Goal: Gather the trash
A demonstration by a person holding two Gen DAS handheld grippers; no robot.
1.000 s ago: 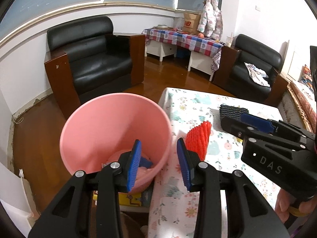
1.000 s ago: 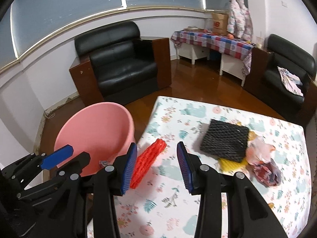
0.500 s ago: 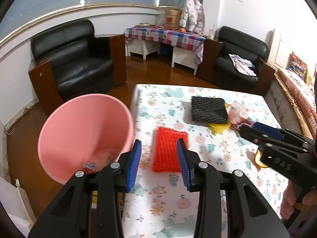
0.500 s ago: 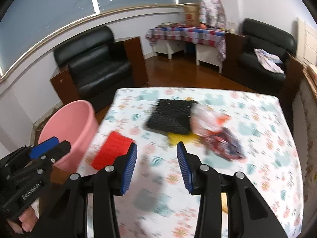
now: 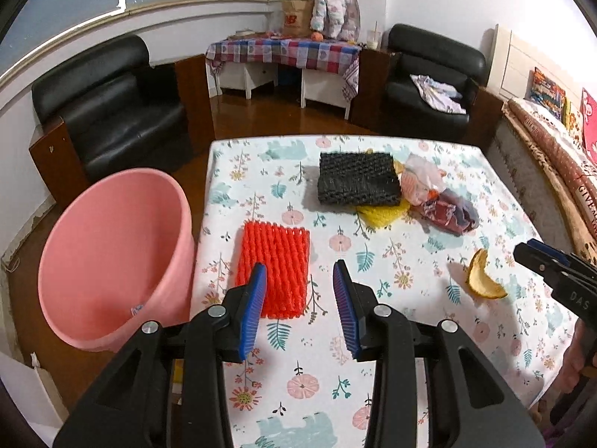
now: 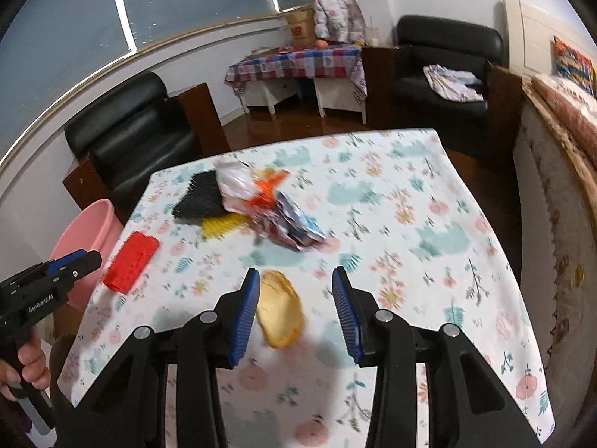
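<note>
My left gripper (image 5: 299, 274) stands open above a red foam net (image 5: 274, 261) that lies flat on the floral table (image 5: 306, 392); its left pad overlaps the net's near edge. A pink bucket (image 5: 112, 257) stands off the table's left edge. My right gripper (image 6: 294, 280) is open over an orange peel (image 6: 280, 310), which lies between its pads, close to the left one. Farther back lie a black foam net (image 5: 356, 178), a yellow net (image 5: 382, 213) under it, a white plastic bag (image 5: 421, 181) and a crumpled dark red wrapper (image 5: 449, 213).
The bucket holds a small scrap (image 5: 137, 310) at its bottom. Black armchairs (image 5: 112, 112) stand beyond the table, and a checked-cloth side table (image 5: 283, 52) stands at the back wall. A bed edge (image 6: 559, 142) runs along the right. A hand (image 6: 22, 369) holds the left gripper's handle.
Both grippers swung right from the bucket side to over the table. The left one now hovers at the red net, and the right one came over the orange peel.
</note>
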